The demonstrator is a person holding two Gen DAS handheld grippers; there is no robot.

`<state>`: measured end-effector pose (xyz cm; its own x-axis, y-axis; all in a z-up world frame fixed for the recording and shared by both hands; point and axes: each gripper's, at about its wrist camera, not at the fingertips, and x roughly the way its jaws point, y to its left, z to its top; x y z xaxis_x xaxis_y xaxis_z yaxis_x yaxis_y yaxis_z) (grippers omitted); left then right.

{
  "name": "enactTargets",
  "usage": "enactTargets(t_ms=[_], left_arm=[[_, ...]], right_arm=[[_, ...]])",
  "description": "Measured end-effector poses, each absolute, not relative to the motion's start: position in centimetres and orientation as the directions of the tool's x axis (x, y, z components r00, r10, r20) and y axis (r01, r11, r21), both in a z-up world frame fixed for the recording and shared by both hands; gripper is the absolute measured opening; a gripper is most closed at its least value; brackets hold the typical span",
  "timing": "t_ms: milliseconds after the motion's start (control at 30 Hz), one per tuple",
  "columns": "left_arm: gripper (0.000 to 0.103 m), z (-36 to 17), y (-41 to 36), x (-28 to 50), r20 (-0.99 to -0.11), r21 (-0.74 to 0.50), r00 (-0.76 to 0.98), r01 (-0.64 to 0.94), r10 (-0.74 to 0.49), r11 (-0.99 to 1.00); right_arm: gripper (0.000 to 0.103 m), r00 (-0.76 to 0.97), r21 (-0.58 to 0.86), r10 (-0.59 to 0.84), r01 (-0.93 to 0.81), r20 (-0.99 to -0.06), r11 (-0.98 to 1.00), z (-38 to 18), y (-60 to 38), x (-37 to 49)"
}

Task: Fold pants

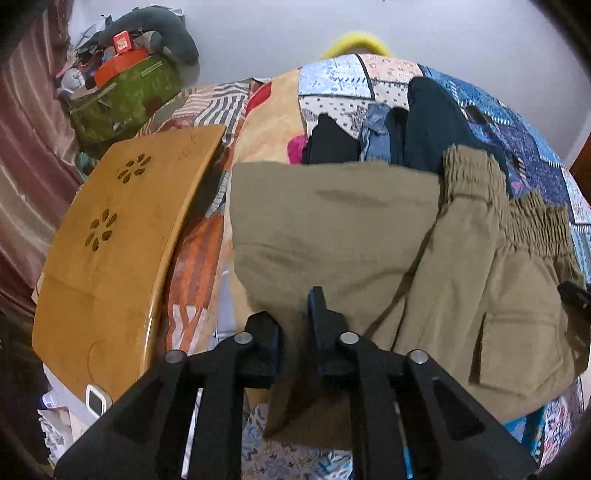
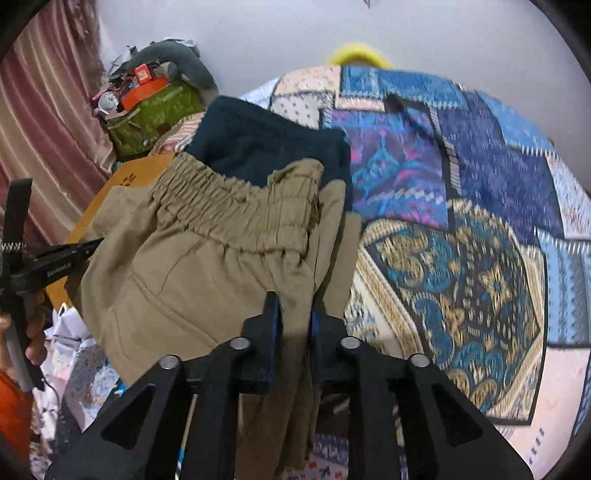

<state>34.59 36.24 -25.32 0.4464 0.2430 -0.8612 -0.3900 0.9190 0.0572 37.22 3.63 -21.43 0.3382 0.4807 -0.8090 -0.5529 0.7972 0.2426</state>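
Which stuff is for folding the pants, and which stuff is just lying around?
For the job:
khaki pants
left gripper
right gripper

Just lying about:
wooden lap tray
dark folded clothes
green bag
patchwork bedspread

A patchwork-covered bed [image 2: 461, 177] stands against a pale wall [image 2: 295, 33], pink curtain [image 2: 44, 122] beside.

My right gripper [image 2: 294, 314]: black jaws pinching khaki elastic-waist cotton pants [image 2: 207, 266] over patchwork patterned bedspread [image 2: 461, 258]
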Motion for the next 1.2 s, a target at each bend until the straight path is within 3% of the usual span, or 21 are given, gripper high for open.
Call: enactTargets(t_ms=[167,300,700,933,1033,1133,1200], left_arm=[[0.017,-23.3,34.8,32.6,-0.854,0.076,0.453,-0.377,0.256,0.923],[0.017,-19.3,32.9,30.0,-0.822,0.05,0.517,-0.354,0.24,0.934],[0.017,-2.1,22.7,16.5,-0.548,-0.014,0.808,-0.265,0.215,0.964],[0.017,2.4,16.8,8.2,-0.398,-0.003,0.887,-0.255,0.233,0.967],[0.019,3.4,14.4,4.8,-0.337,0.009,0.912,-0.244,0.233,0.97],[0.036,3.8,12.2,2.0,-0.282,0.034,0.926,-0.251,0.251,0.967],[0.06,3.9,11.3,0.8,-0.263,0.041,0.93,-0.254,0.256,0.966]], right_arm=[[0.021,0.351,0.223,0.478,-0.567,-0.805,0.793,-19.7,2.4,35.8],[0.021,0.403,0.207,0.522,-0.608,-0.752,0.767,-16.3,0.8,33.8],[0.021,0.578,0.175,0.7,-0.706,-0.419,0.687,-1.4,-6.9,22.8],[0.021,0.618,0.1,0.754,-0.755,-0.222,0.648,3.3,-10.4,14.4],[0.021,0.623,0.089,0.761,-0.76,-0.18,0.643,3.7,-11.1,12.0],[0.024,0.634,0.09,0.758,-0.755,-0.157,0.65,3.6,-11.6,9.7],[0.037,0.635,0.11,0.757,-0.75,-0.152,0.652,3.3,-11.9,9.2]])
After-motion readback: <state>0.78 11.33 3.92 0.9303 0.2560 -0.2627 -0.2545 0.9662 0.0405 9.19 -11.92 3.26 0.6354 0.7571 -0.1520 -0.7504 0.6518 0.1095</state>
